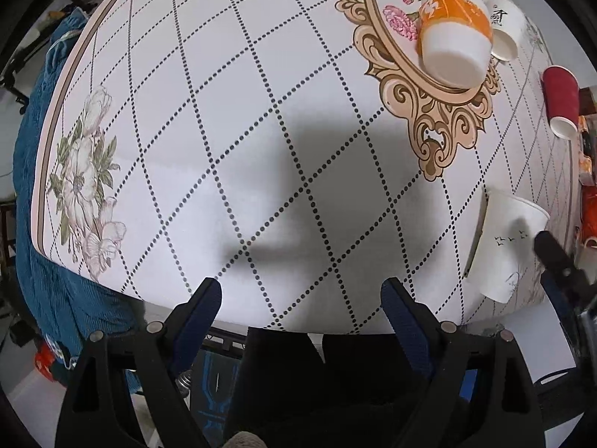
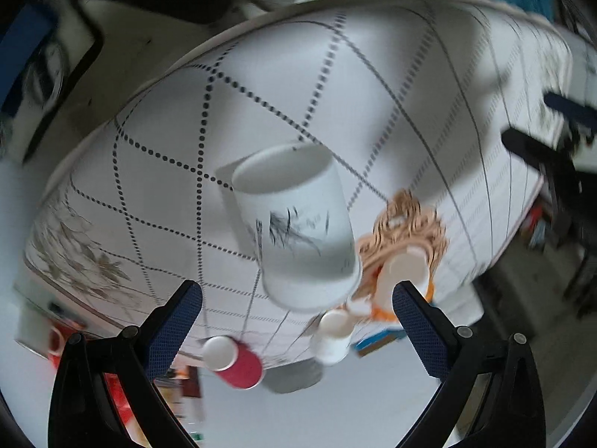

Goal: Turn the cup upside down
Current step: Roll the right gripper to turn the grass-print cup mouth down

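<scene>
Here my right gripper (image 2: 297, 300) and left gripper (image 1: 301, 293) both gape empty; the white ink-sketched paper cup (image 2: 298, 227) stands near the table's edge (image 1: 373, 326), with the orange-banded cup (image 1: 453, 37), small white cup (image 1: 505, 24) and red cup (image 1: 559, 99) beyond.

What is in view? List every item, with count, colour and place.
Paper cup with bird print: one, white, on the tablecloth's right edge, by the right tool.
Orange-and-white cup: one, on the ornate medallion.
Small white cup with black script: one, just behind the orange one.
Red cup: one, white inside, far right.
Tablecloth: one, white with dotted diamond grid and flower prints.
Blue fabric: one, left of the table.
Left tool: open, holding nothing.
Right tool: open, the paper cup ahead of it.
</scene>
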Tool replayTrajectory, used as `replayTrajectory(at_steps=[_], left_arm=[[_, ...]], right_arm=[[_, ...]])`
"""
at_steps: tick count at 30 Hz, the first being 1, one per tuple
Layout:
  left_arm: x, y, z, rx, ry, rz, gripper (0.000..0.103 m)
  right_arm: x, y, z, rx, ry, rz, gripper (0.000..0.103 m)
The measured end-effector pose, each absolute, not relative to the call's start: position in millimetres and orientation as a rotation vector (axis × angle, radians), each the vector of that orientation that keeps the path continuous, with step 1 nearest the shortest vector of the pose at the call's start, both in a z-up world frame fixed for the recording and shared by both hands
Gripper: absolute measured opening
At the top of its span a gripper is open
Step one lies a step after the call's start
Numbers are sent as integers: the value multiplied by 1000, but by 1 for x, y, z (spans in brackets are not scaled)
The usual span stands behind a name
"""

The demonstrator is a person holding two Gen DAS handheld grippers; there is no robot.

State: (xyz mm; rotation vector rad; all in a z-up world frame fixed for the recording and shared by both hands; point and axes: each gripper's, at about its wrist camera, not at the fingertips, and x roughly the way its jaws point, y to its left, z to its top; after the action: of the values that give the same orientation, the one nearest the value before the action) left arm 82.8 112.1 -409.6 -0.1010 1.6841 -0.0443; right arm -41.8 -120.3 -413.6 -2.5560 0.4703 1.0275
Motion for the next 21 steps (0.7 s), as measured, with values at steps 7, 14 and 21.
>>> replayTrajectory(at_steps=[7,14,21], left_arm=[[76,108,-418,-107,1693,-2,88],[78,111,-419,-125,1691,28,87],[83,115,-417,-122,1696,30,87]], right_arm=[[-40,-129,-437,-2627,376,1116,103],[-43,-138,-450,-2635,350,1150,100],[-38,-131,-455,-2593,397,1126,69]])
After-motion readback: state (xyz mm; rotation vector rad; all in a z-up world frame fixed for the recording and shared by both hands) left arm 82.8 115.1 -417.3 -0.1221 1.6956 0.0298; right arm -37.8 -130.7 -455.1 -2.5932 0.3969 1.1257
